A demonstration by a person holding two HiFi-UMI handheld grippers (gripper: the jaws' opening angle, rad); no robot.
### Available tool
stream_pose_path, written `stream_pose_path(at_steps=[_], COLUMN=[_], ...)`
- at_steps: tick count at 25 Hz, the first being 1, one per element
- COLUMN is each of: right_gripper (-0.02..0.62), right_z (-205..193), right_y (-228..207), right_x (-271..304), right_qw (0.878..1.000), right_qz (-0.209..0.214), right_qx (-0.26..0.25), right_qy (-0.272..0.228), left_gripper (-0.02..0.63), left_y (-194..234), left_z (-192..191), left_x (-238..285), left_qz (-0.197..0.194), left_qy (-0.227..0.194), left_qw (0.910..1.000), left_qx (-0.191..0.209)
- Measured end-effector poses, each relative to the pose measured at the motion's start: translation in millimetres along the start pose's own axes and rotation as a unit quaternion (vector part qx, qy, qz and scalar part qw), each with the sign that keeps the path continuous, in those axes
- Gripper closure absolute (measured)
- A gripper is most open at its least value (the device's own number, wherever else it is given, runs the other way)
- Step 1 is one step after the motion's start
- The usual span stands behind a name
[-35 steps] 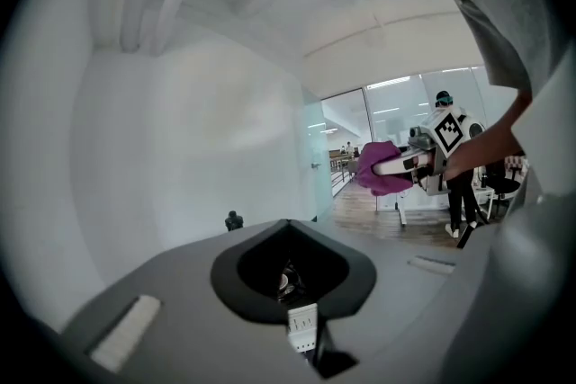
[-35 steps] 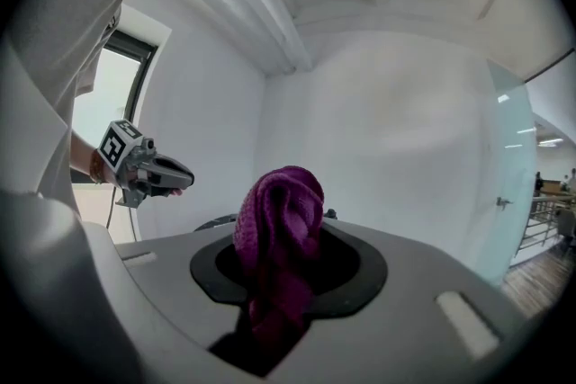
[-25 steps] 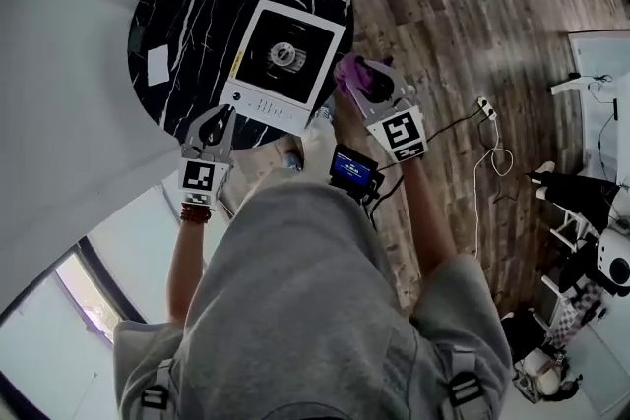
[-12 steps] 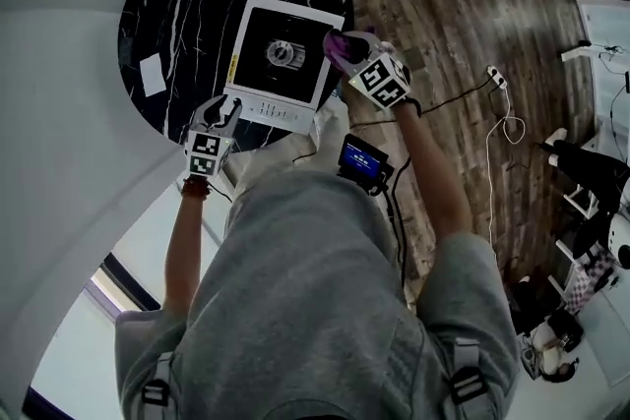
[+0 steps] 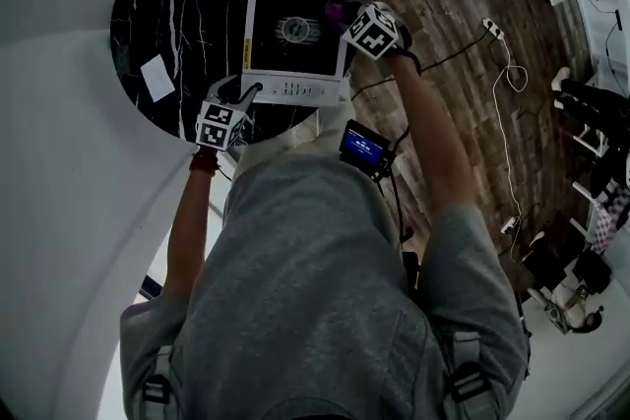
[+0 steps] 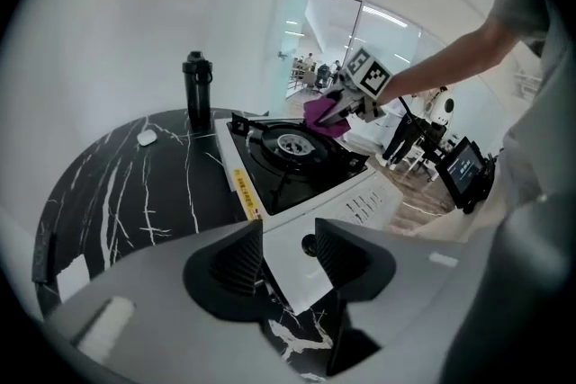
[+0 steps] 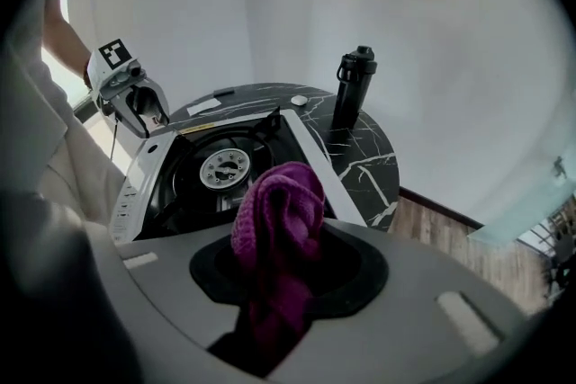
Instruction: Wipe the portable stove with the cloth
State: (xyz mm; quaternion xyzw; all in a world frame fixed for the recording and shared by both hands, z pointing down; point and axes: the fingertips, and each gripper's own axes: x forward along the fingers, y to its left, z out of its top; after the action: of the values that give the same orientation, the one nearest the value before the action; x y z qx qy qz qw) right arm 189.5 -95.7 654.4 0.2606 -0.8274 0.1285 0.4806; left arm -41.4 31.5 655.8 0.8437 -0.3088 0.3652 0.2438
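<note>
Overhead; two low views sharing stove [image 5: 285,54]

Stove: a square portable gas stove [image 5: 295,54] with a white casing and a black recessed top.
Burner: a round metal burner [image 7: 223,166] is set at the centre of the black top.
Stove details: a yellow label [image 6: 243,192] runs along one side; a dark knob [image 6: 309,243] is seen on the white front panel.
Stove place: laid flat on a round black marble table [image 5: 157,15], near its edge, front panel turned toward the person.
Cloth: a purple, nubby cloth [image 7: 279,220], bunched into a wad.
Cloth place: clamped in the right gripper [image 5: 346,15], over the stove's right rim beside the burner; contact cannot be told.
</note>
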Motion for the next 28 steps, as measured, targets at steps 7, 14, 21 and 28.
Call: stream_pose_path(at_steps=[7,14,21,28], right_gripper=[0.456,0.463,0.465,0.465], right_z=[-1,1,0,-1], right_y=[-3,-5,1,21], right_x=[4,8,12,14], right_qw=[0.998,0.992,0.986,0.981], right_qz=[-0.002,0.007,0.020,0.050], right_qx=[0.018,0.013,0.015,-0.021], right_qy=[0.061,0.122,0.162,0.188], left_gripper=[0.422,0.416,0.417,0.420], left_y=[3,2,0,1], left_z=[4,0,4,5], left_x=[11,18,16,16], left_qz=[-0.042,-0.033,-0.016,-0.023], left_qy=[-0.014,-0.011,-0.010,-0.002], left_qw=[0.9989,0.9991,0.9975,0.9983], left_qx=[0.018,0.023,0.069,0.053])
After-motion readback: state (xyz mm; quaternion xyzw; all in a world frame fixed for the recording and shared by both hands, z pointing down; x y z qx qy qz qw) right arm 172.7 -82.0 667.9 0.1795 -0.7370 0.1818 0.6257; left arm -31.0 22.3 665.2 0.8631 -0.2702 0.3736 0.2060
